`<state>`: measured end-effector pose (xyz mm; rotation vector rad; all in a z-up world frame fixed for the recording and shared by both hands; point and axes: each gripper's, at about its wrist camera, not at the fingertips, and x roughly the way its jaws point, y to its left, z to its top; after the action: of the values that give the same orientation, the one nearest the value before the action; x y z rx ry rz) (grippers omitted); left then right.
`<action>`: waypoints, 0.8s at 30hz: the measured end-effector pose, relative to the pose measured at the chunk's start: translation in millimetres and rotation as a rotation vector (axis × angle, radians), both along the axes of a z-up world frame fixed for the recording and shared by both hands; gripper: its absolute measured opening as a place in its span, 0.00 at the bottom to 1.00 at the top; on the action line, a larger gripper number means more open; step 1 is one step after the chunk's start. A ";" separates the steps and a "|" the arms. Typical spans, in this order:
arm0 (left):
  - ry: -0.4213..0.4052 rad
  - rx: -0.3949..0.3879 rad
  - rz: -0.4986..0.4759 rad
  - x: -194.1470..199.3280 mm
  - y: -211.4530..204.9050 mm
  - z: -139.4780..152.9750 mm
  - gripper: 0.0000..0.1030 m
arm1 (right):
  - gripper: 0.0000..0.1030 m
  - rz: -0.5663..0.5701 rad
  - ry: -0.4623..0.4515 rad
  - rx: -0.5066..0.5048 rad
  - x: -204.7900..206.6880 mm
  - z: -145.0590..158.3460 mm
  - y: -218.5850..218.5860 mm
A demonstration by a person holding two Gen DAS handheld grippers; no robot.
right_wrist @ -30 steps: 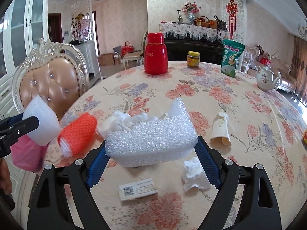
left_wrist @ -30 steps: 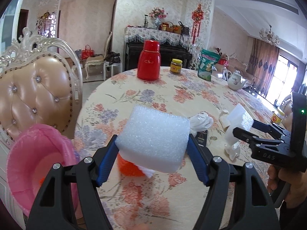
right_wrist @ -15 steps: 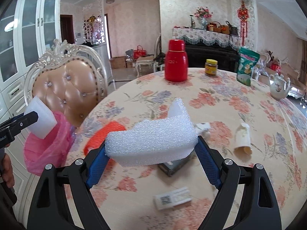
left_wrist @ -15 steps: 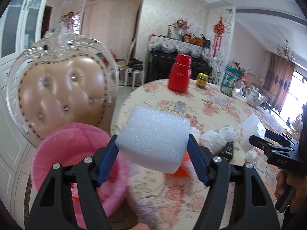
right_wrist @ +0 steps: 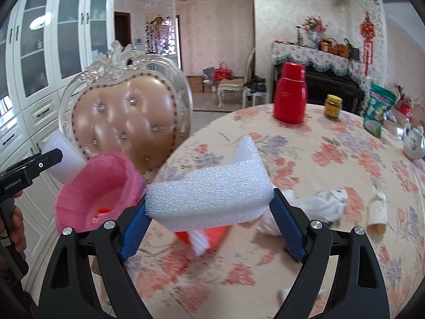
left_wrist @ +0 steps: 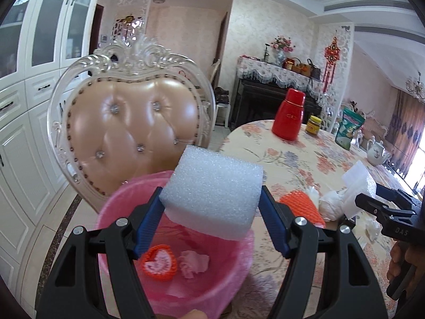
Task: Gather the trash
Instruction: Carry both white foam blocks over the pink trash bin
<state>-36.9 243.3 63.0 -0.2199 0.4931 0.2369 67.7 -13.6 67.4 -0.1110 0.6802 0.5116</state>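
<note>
My left gripper (left_wrist: pixel 211 210) is shut on a white foam block (left_wrist: pixel 212 194) and holds it over the pink-lined trash bin (left_wrist: pixel 124 202) beside the table. The bin holds an orange net sleeve (left_wrist: pixel 159 263) and a crumpled tissue (left_wrist: pixel 194 261). My right gripper (right_wrist: pixel 209 212) is shut on a white L-shaped foam piece (right_wrist: pixel 212 196) above the table's near left edge, just right of the bin (right_wrist: pixel 103 183). On the floral tablecloth lie an orange net sleeve (left_wrist: pixel 301 206), crumpled white paper (right_wrist: pixel 324 202) and a rolled paper scrap (right_wrist: pixel 377 212).
A tufted chair (left_wrist: pixel 132 130) stands behind the bin. Far across the table (right_wrist: pixel 332 159) stand a red thermos (right_wrist: pixel 290 97), a jar (right_wrist: pixel 333 106), a green bag (right_wrist: pixel 378 113) and a teapot (left_wrist: pixel 377 154). White cabinets (left_wrist: pixel 24 106) line the left wall.
Both grippers have swung left with their foam pieces. The left one went from over the table to over the bin, and the right one came to the table's left edge.
</note>
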 end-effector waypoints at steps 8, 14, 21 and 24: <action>0.012 -0.008 0.041 -11.3 30.0 -4.7 0.67 | 0.78 0.081 0.005 0.014 -4.1 1.0 53.1; 0.026 -0.010 0.069 -15.2 52.5 -9.3 0.67 | 0.78 0.139 0.028 0.029 -3.6 -5.0 93.8; 0.025 -0.032 0.097 -18.5 71.4 -10.7 0.67 | 0.78 0.193 0.050 0.033 -2.1 -11.8 133.0; 0.022 -0.038 0.103 -20.2 74.7 -10.5 0.67 | 0.78 0.205 0.059 0.033 0.2 -14.9 144.2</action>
<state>-57.1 318.0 52.5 -0.2802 0.5085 0.3312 68.0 130.6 52.5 -0.1362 0.7215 0.7254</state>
